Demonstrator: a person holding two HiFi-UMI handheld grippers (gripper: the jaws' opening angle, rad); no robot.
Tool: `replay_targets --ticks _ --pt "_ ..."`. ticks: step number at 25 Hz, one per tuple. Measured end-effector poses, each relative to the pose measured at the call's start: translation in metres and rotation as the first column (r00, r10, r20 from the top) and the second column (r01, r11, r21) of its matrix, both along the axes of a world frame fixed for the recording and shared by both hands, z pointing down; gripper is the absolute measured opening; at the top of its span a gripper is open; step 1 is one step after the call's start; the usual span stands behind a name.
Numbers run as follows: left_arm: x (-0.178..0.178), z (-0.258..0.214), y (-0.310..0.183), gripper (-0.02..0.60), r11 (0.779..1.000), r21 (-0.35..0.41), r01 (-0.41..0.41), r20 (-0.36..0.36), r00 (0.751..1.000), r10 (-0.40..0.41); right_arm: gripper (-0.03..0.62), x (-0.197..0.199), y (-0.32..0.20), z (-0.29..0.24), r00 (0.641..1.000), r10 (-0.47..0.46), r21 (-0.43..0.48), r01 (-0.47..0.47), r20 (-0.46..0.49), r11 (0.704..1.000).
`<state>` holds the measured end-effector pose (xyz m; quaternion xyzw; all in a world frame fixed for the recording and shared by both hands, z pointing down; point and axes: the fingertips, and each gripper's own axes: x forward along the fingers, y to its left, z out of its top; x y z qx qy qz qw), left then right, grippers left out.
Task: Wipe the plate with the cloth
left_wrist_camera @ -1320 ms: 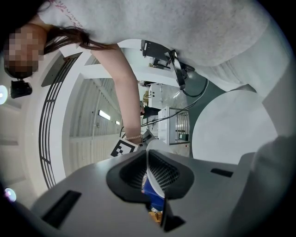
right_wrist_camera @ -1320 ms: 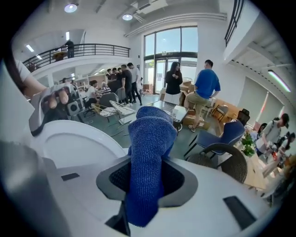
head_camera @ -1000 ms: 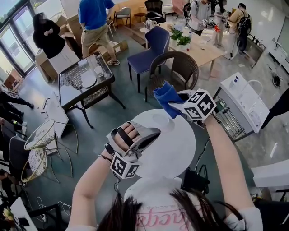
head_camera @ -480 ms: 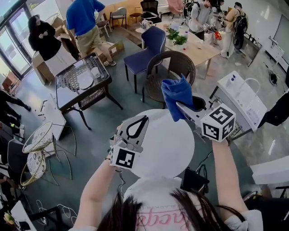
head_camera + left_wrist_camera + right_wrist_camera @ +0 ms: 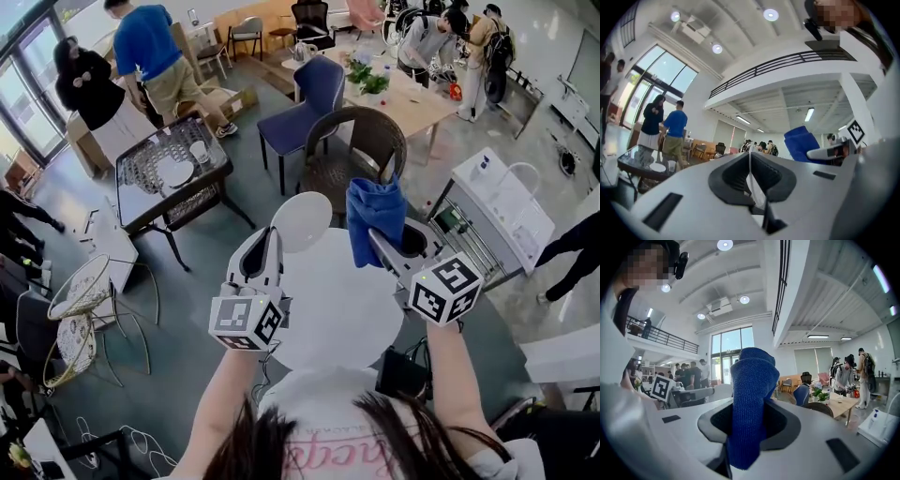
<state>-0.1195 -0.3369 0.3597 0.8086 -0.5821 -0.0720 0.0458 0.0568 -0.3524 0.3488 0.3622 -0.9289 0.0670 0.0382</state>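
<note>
Over the round desk, wicker chair beyond, the level left gripper clamps the plate by its rim; the right gripper pinches the cloth just beside.

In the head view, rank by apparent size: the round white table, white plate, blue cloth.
Largest: round white table.
Then blue cloth and white plate: about alike, both held up nearer the camera, so unranked.

It's a tall, open shared workspace: mezzanine railing overhead, glass doors, office chairs, people at a wooden table.
</note>
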Motion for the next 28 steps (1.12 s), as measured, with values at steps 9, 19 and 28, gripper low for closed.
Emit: replay_targets --ticks 9,19,28 --pt "-0.014 0.006 0.005 0.020 0.995 -0.091 -0.050 -0.270 0.962 0.024 0.132 0.002 0.012 0.027 0.999 0.047 -0.072 -0.045 0.019 0.996" --pt "-0.014 0.038 0.014 0.020 0.973 -0.192 -0.126 -0.442 0.897 0.029 0.132 0.013 0.023 0.055 0.996 0.092 -0.136 -0.092 -0.006 0.986" --pt "-0.007 0.047 0.013 0.020 0.965 -0.211 -0.154 -0.456 0.889 0.042 0.132 0.013 0.025 0.060 0.995 0.094 -0.143 -0.095 -0.017 0.985"
